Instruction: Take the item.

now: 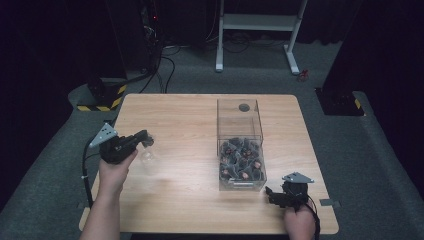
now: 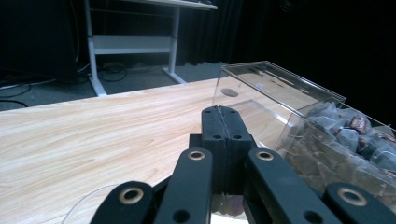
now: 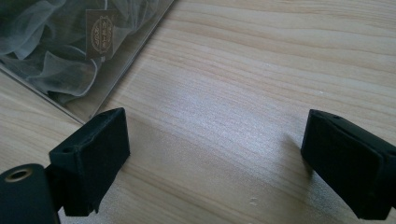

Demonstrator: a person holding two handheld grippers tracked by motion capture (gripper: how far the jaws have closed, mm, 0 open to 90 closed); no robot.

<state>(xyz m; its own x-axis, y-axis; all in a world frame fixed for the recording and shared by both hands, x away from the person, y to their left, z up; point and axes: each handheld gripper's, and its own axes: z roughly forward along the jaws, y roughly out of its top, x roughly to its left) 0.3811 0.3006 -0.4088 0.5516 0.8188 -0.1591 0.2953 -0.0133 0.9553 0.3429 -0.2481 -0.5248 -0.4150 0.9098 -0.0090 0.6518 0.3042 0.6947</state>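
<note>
We counted two black two-jaw grippers over one pale wooden table [image 1: 190, 210]: our left gripper [image 1: 145, 136], at nine o'clock, had its jaws pressed together beside a small clear object [image 1: 148, 154] that we could not identify. Our right gripper [image 3: 219, 158], at five o'clock, held its jaws wide apart with nothing between them. One clear plastic box [image 1: 240, 120] of dark wrapped packets [image 1: 241, 159] stood right of the table's middle, just beside the right gripper.
</note>
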